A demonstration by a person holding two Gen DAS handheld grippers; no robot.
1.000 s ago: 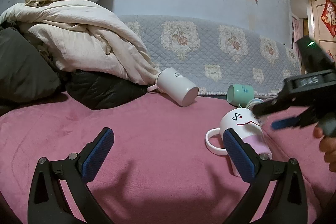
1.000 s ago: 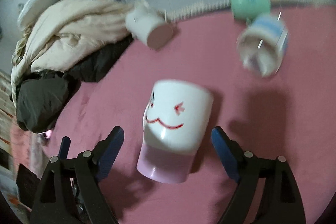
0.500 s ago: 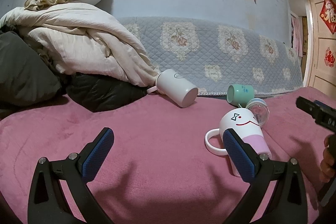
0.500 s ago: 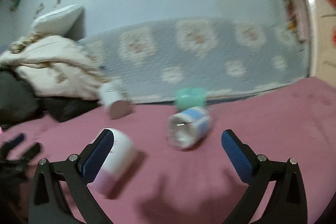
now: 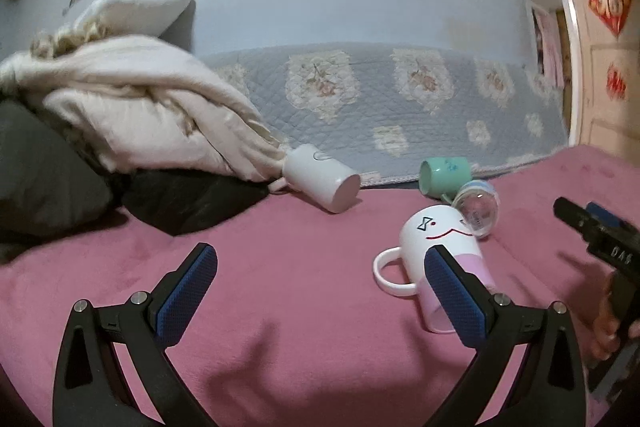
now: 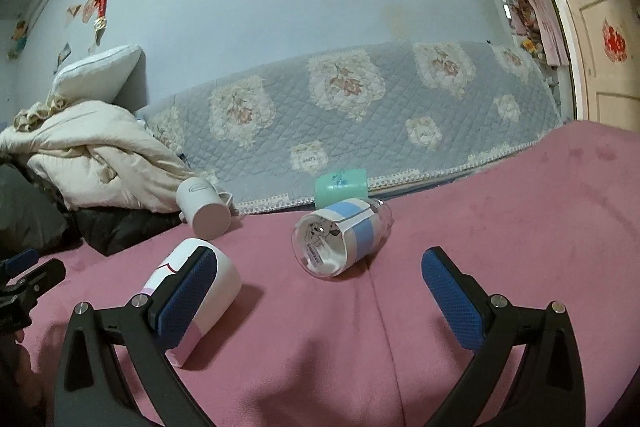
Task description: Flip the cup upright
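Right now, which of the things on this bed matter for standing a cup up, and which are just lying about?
For the job:
white mug with the face, on its side
white cup, on its side
green cup, on its side
glass cup with the blue band, on its side

Just lying about:
cream quilt
pillow
dark clothes

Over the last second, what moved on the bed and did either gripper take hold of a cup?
Only the right gripper moved: it pulled back from above the smiley-face mug and tilted up to look across the bed, jaws open and empty, now roughly facing the clear glass cup with the blue band. Nothing was gripped. The left gripper stayed open, and the smiley-face mug, plain white mug, green cup and glass cup lie where they were.
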